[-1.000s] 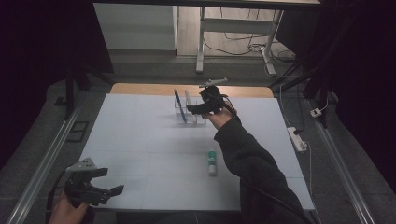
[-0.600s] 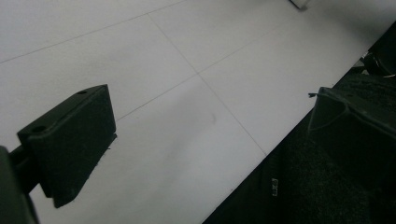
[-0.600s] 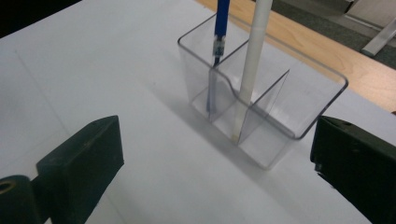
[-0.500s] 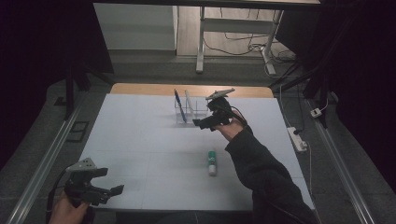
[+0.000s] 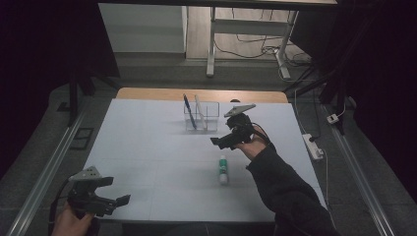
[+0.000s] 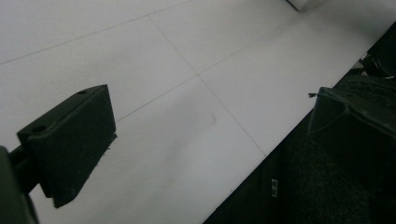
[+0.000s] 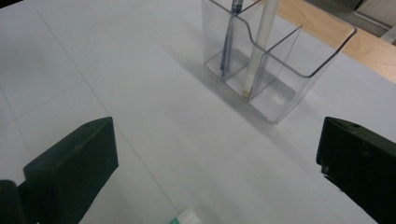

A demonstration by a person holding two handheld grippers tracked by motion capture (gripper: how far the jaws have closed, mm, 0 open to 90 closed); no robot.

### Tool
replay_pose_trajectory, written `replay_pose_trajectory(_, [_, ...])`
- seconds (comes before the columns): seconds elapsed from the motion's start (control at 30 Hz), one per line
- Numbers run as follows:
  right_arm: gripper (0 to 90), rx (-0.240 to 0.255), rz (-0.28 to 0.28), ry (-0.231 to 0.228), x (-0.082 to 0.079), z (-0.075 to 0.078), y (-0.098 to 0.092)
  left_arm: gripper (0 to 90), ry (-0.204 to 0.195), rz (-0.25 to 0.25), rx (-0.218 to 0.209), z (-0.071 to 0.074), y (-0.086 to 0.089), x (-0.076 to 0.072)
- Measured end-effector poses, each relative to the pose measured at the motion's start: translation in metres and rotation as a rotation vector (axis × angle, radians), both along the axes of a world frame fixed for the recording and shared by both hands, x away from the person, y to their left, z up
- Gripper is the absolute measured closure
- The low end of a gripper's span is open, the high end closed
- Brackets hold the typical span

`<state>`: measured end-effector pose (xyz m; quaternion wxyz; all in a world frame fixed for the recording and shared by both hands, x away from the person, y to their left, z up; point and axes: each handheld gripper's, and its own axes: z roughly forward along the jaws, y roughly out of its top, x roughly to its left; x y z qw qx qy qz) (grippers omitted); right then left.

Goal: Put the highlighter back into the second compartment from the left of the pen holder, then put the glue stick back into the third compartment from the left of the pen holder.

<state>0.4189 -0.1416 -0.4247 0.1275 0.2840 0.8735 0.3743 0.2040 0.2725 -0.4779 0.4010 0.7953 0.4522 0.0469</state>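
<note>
A clear divided holder (image 5: 209,120) stands near the table's far edge, with a blue pen (image 5: 188,112) and a white pen (image 5: 199,111) leaning in it. My right gripper (image 5: 222,141) hovers open just right of and nearer than the holder. In the right gripper view the holder (image 7: 299,79), blue pen (image 7: 229,46) and white pen (image 7: 259,51) lie ahead between the wide-apart jaws of that gripper (image 7: 215,158). A white and green tube (image 5: 223,169) lies below the right hand. My left gripper (image 5: 114,191) is open and empty at the front left corner, its (image 6: 210,126) jaws over the table edge.
The white table (image 5: 147,147) has a wooden strip (image 5: 147,93) along its far edge. A power strip (image 5: 312,146) lies on the floor to the right. A metal rail (image 5: 44,172) runs along the left side. Desk legs and cables stand beyond the table.
My right gripper has drawn back from the holder, toward the right and nearer the person, jaws open. The left gripper has stayed in place.
</note>
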Motion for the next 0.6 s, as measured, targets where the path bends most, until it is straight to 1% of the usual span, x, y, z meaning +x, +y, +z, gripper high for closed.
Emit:
replay_pose_trajectory(0.17, [0.0, -0.006, 0.001, 0.008, -0.009, -0.005, -0.008, 0.9, -0.001, -0.001, 0.002, 0.000, 0.000, 0.000])
replay_pose_trajectory(0.3, [0.0, -0.012, 0.004, 0.024, -0.014, -0.011, -0.015, 0.9, -0.001, -0.002, 0.003, 0.000, -0.001, 0.000])
replay_pose_trajectory(0.53, [0.0, -0.042, 0.009, 0.041, -0.020, -0.020, -0.024, 0.9, -0.005, -0.004, 0.009, 0.000, -0.002, 0.000])
replay_pose_trajectory(0.6, [0.0, -0.043, 0.013, 0.046, -0.020, -0.022, -0.025, 0.9, -0.004, -0.005, 0.009, 0.000, -0.002, 0.000])
